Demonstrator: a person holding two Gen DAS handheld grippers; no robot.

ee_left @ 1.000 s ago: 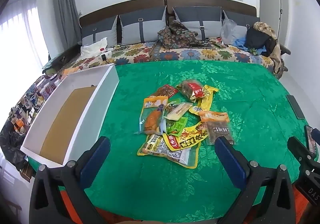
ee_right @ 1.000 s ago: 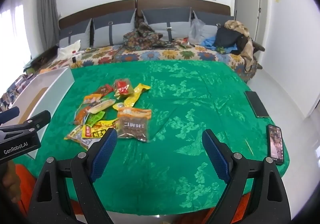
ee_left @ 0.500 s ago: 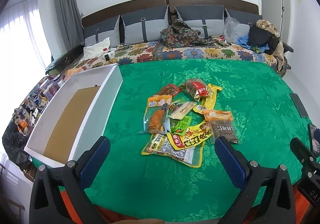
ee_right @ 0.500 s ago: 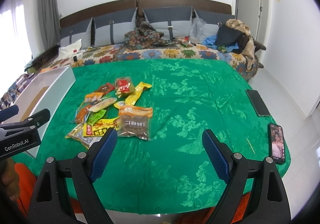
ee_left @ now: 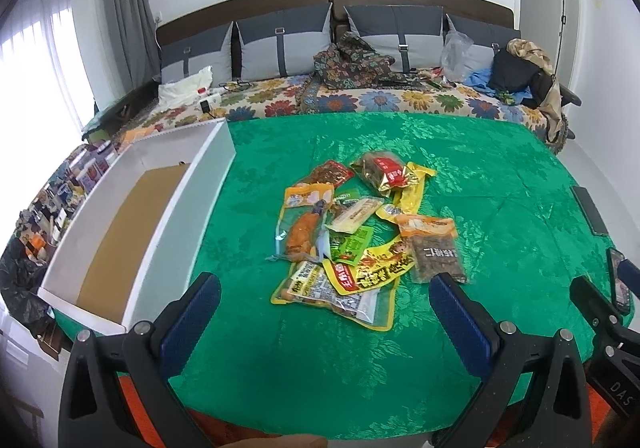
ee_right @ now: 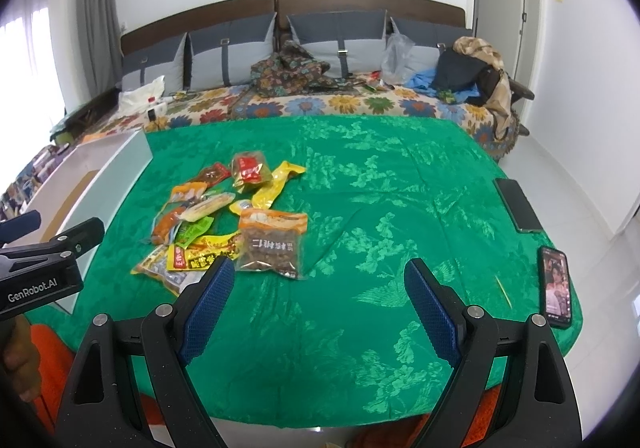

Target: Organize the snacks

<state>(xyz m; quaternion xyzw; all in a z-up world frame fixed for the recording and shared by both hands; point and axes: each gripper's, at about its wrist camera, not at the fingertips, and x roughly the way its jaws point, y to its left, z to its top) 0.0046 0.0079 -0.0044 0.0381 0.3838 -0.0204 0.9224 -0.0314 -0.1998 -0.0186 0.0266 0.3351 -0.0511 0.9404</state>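
green patterned cloth (ee_left: 460, 175) covers the table, and a loose pile of snack packets (ee_left: 360, 232) lies on it about the middle, packets overlapping one another. on the pile's far side a red and gold packet (ee_left: 384, 171) rests beside a long yellow packet (ee_left: 412, 191). at the pile's right edge a clear bag of dark brown pieces with an orange top (ee_right: 272, 244) lies flat. on the pile's near side sit a yellow packet with red print (ee_left: 372, 268) and, under it, a larger yellow-edged packet (ee_left: 332, 296). an orange packet (ee_left: 304, 228) and a small green packet (ee_left: 352, 244) lie on the pile's left part. left of the pile, close by but apart from it, stands a white box (ee_left: 176, 215) with a brown cardboard floor, nothing in it. well to the right of the pile two phones lie near the cloth's edge, a dark one (ee_right: 520, 205) and one with a lit screen (ee_right: 554, 286). behind the pile a sofa (ee_left: 360, 95) with grey cushions runs along the wall. the left gripper (ee_left: 324, 308) hangs short of the pile, spread wide and holding nothing. the right gripper (ee_right: 320, 298) hangs over bare cloth to the pile's right, likewise spread and holding nothing.
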